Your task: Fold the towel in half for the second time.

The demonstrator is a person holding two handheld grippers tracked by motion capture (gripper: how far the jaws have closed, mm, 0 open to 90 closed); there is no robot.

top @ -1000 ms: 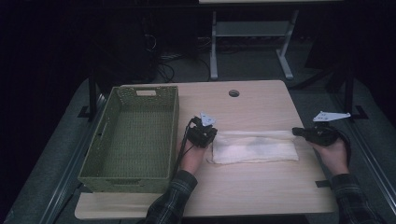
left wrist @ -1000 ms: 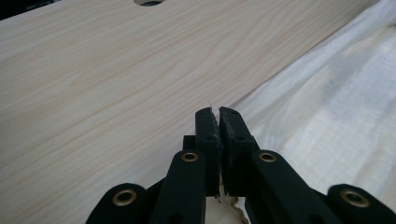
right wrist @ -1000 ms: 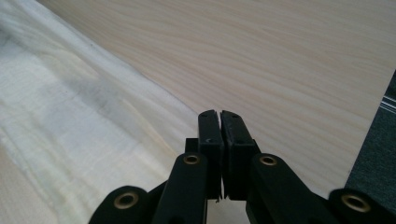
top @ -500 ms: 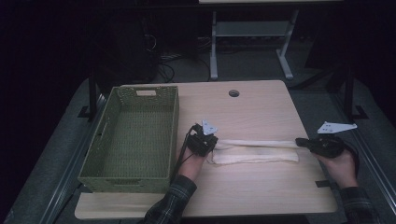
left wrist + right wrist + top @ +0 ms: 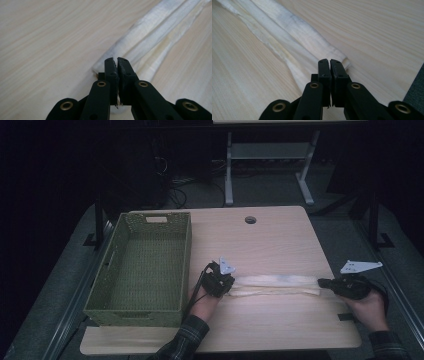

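Observation:
A white cloth, folded into a long narrow strip, lies stretched across the wooden table between my two grippers. My left gripper is shut on the cloth's left end; in the left gripper view its jaws pinch the cloth, which runs away to the upper right. My right gripper is shut on the right end; in the right gripper view the cloth leads off to the upper left from the closed jaws.
A green woven basket stands empty at the table's left side, close to my left hand. A round cable hole sits near the table's far edge. The table's right edge is just beside my right hand.
Both grippers moved apart and toward the near edge, the right one far to the right. The cloth went from a wider folded rectangle to a long thin taut strip.

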